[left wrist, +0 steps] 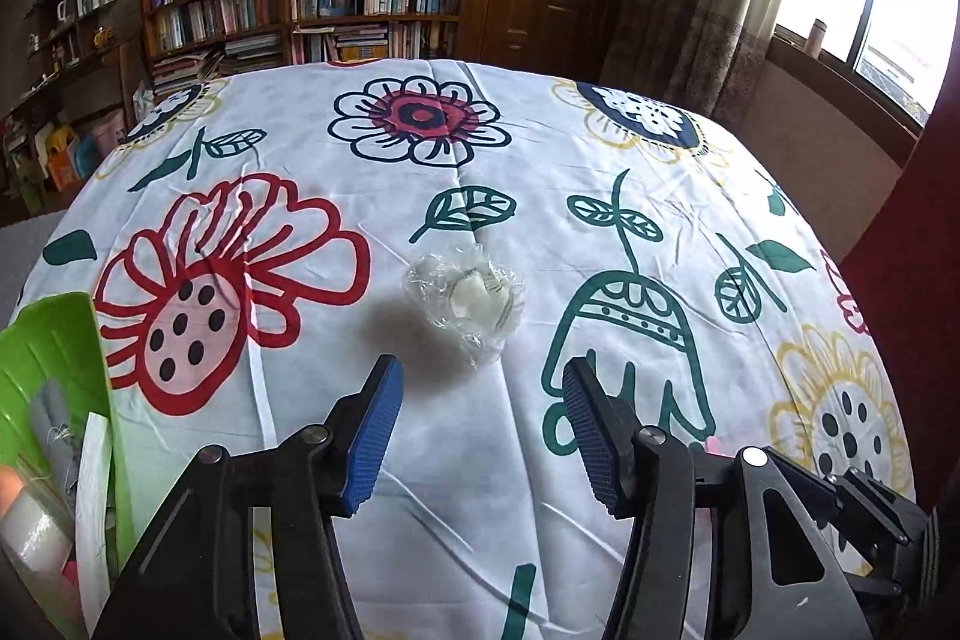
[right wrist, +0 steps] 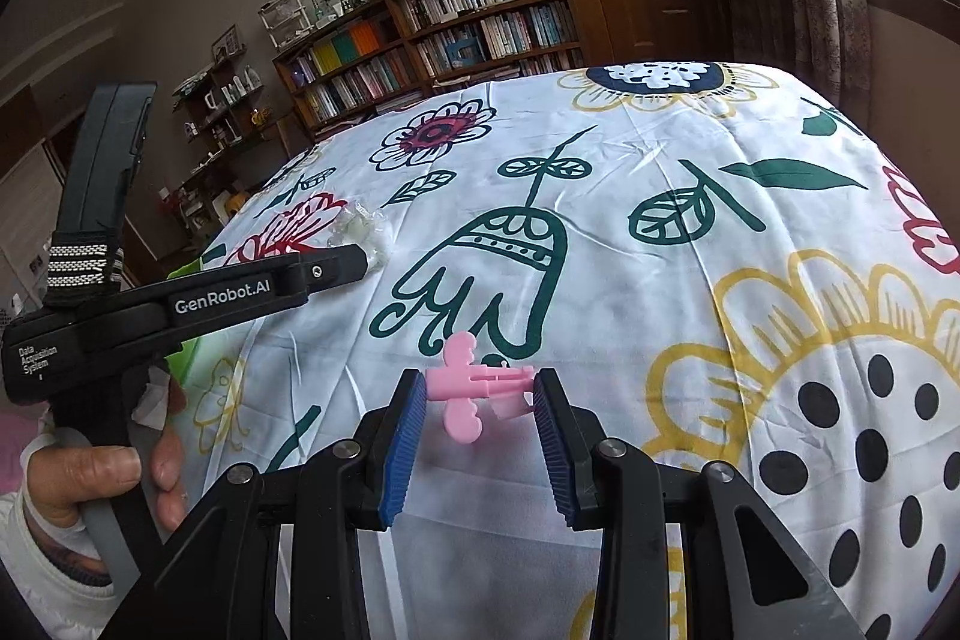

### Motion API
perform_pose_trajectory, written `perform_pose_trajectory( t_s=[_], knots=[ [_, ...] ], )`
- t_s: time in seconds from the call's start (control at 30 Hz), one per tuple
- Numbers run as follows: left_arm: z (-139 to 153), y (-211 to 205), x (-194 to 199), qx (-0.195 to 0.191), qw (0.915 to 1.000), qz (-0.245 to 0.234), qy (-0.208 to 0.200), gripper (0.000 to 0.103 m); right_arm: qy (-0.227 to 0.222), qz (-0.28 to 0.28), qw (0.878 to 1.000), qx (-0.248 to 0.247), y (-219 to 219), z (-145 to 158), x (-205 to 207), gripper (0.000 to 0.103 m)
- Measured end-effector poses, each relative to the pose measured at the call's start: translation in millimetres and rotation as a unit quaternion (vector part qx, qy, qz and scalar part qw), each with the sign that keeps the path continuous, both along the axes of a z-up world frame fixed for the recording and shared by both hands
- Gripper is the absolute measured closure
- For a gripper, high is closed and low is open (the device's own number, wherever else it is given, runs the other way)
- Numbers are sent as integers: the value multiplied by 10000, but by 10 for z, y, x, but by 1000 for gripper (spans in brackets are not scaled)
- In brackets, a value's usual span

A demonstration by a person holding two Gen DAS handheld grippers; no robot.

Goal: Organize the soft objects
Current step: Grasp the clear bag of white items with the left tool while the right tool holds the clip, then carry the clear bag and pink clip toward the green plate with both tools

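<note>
You are working over a table covered by a white cloth (left wrist: pixel 480 460) printed with large flowers and leaves. A green basket (left wrist: pixel 54 340) stands at the table's left edge, partly out of view, with grey and white soft items inside it. Near the middle of the cloth lies a crumpled clear plastic wrapper (left wrist: pixel 465 295) with something pale inside it.

Your left gripper (left wrist: pixel 480 394) hangs just short of that wrapper, its blue pads spread wide and holding nothing. Its shadow falls on the cloth just to the left of the wrapper.

Toward the near edge of the cloth, your right gripper (right wrist: pixel 480 400) brackets a small pink plastic clip (right wrist: pixel 465 382). The left pad appears to touch the clip's end; the right pad sits at or just beside the other end, so the jaws look closing on it rather than firmly clenched.

The risks, as a judgement: the clip is thin and rigid, so a squeeze along its length could make it pop out or pivot sideways. The wrapper is light and slippery, so pads closing too high could pinch only film and drop the contents. Either gripper pressing low could snag the cloth and drag it toward the basket.
</note>
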State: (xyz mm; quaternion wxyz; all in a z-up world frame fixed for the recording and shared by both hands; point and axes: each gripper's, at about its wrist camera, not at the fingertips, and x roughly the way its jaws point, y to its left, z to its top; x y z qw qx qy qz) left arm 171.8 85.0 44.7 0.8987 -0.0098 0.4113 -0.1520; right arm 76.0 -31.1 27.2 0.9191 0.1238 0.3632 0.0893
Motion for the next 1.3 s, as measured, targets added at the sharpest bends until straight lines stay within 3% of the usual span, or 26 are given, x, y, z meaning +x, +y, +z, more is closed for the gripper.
perform_pose_trajectory(
  t_s=[0.3, 0.4, 0.5, 0.57, 0.93, 1.17, 1.3],
  knots=[
    [-177, -25, 384, -202, 9994, 215, 188, 50, 92, -53, 9997, 241, -67, -48, 28, 64],
    [-184, -38, 435, -351, 9990, 253, 70, 50, 117, -63, 9995, 302, -71, -64, 27, 64],
    [-212, -55, 435, -317, 9991, 258, -109, 57, 122, -68, 9994, 332, -73, -74, 28, 64],
    [-209, -8, 429, -551, 9982, 190, -116, 66, 117, -75, 9993, 342, -70, -81, 31, 64],
    [-247, 296, 353, -1603, 9870, -9, -62, 71, 168, -114, 9987, 473, -77, -114, 39, 64],
    [-207, 326, 271, -1900, 9814, -163, -220, 71, 177, -204, 9985, 477, -82, -129, 61, 64],
    [-208, 290, 288, -1868, 9821, -130, -176, 71, 178, -195, 9984, 497, -90, -136, 85, 64]
  ],
)
